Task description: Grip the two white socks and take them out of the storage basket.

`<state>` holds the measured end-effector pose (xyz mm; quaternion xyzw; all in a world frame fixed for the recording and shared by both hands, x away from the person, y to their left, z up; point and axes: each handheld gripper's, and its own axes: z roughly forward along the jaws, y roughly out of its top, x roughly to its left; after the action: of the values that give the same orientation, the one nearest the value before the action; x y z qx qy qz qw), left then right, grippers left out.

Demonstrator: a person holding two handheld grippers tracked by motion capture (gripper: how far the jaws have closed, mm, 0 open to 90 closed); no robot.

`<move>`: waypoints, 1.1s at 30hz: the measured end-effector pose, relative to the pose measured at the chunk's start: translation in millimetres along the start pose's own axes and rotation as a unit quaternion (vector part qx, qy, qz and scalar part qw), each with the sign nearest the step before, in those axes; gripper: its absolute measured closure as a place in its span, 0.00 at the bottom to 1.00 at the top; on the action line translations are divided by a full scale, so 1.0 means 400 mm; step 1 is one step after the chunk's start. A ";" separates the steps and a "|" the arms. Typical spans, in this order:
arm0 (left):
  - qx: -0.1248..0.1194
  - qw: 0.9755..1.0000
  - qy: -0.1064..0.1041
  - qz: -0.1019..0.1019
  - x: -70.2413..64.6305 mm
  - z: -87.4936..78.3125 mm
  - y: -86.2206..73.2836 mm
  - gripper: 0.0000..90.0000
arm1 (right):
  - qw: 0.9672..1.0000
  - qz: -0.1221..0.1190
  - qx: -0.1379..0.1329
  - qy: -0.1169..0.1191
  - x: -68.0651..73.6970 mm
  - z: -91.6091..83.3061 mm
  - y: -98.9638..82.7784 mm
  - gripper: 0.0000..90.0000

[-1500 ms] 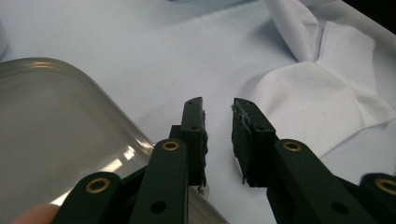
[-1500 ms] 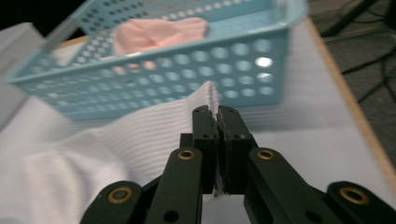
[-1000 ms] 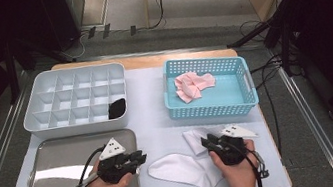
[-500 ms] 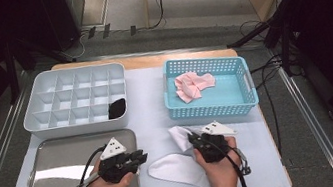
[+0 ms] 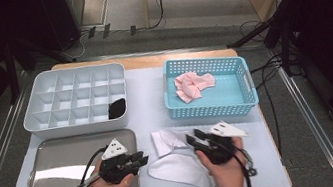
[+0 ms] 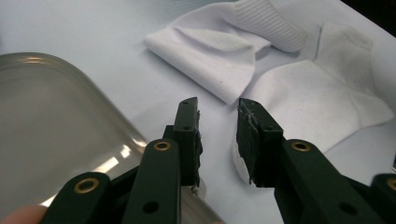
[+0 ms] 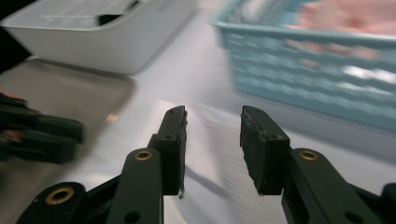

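Since a second ago, the right hand-held gripper (image 5: 193,139) is shifting leftward and slightly upward over the white sock (image 5: 178,165), while the left hand-held gripper (image 5: 140,159) is holding its place at the inner edge of the metal tray (image 5: 54,164). Jaws of the right hand-held gripper have just been reopening after a brief squeeze; in the right gripper view (image 7: 212,144) they are standing apart with nothing pinched between them, so it is released. Jaws of the left hand-held gripper (image 6: 218,140) have been easing apart a little and are likewise standing released, with the sock's near edge (image 6: 308,107) lying just beyond and partly under the right-hand pad. The sock is lying flat and partly folded on the tabletop (image 5: 152,111), between the tray and the blue basket (image 5: 212,109), in which pink cloth (image 5: 192,85) is resting. A divided white organizer (image 5: 74,100) is sitting behind the tray.

To fold well, each hand-held gripper is probably best lowered onto a single layer at the sock's edge, pinching only fabric, so the cloth is not dragged or bunched.
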<state>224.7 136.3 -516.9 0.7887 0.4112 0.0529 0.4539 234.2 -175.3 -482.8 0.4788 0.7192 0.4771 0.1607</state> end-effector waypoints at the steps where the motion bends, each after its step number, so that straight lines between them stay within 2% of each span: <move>1: 0.002 1.000 -0.002 0.001 -0.005 0.004 -0.001 0.76 | 1.000 0.004 -0.001 -0.015 -0.023 -0.027 -0.017 0.68; 4: 0.010 1.000 -0.003 0.008 -0.018 0.014 -0.002 0.72 | 0.998 0.010 0.007 -0.065 -0.074 -0.096 -0.070 0.67; 6: 0.018 1.000 -0.003 0.015 -0.029 0.023 -0.004 0.70 | 0.994 0.014 0.011 -0.104 -0.104 -0.142 -0.113 0.61; 9: 0.030 0.999 0.002 0.025 -0.041 0.038 -0.007 0.70 | 0.990 0.019 0.027 -0.136 -0.131 -0.169 -0.153 0.59; 11: 0.039 0.999 0.008 0.036 -0.053 0.048 -0.009 0.72 | 0.992 0.045 0.029 -0.117 -0.142 -0.182 -0.173 0.59; 12: 0.043 0.998 0.015 0.041 -0.057 0.051 -0.010 0.73 | 0.992 0.048 0.031 -0.117 -0.141 -0.184 -0.180 0.61; 14: 0.051 0.997 0.033 0.050 -0.064 0.059 -0.012 0.77 | 0.991 0.038 0.045 -0.124 -0.136 -0.178 -0.190 0.65; 15: 0.051 0.997 0.037 0.049 -0.065 0.059 -0.012 0.80 | 0.989 0.032 0.057 -0.132 -0.135 -0.169 -0.195 0.69; 16: 0.052 0.997 0.036 0.047 -0.065 0.059 -0.011 0.83 | 0.989 0.026 0.054 -0.138 -0.133 -0.167 -0.197 0.74; 18: 0.059 0.997 0.023 0.044 -0.061 0.057 -0.011 0.92 | 0.987 0.023 0.061 -0.146 -0.135 -0.168 -0.193 0.85; 20: 0.061 0.997 0.020 0.051 -0.064 0.054 -0.012 0.97 | 0.988 0.029 0.062 -0.138 -0.141 -0.173 -0.190 0.93; 22: 0.065 0.996 0.011 0.053 -0.064 0.051 -0.011 0.99 | 0.989 0.037 0.066 -0.129 -0.149 -0.179 -0.187 0.94; 25: 0.071 0.996 -0.005 0.049 -0.064 0.047 -0.012 0.99 | 0.988 0.046 0.069 -0.131 -0.167 -0.196 -0.184 0.95; 28: 0.079 0.995 -0.008 0.052 -0.066 0.045 -0.013 1.00 | 0.988 0.055 0.068 -0.130 -0.188 -0.214 -0.183 0.96; 33: 0.088 0.994 -0.037 0.050 -0.074 0.044 -0.013 0.99 | 0.988 0.055 0.071 -0.125 -0.212 -0.228 -0.174 0.96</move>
<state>210.2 104.9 -522.6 0.8466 0.3574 0.0098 0.3942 175.8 -301.2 -515.4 0.5835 0.6980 0.3695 0.1892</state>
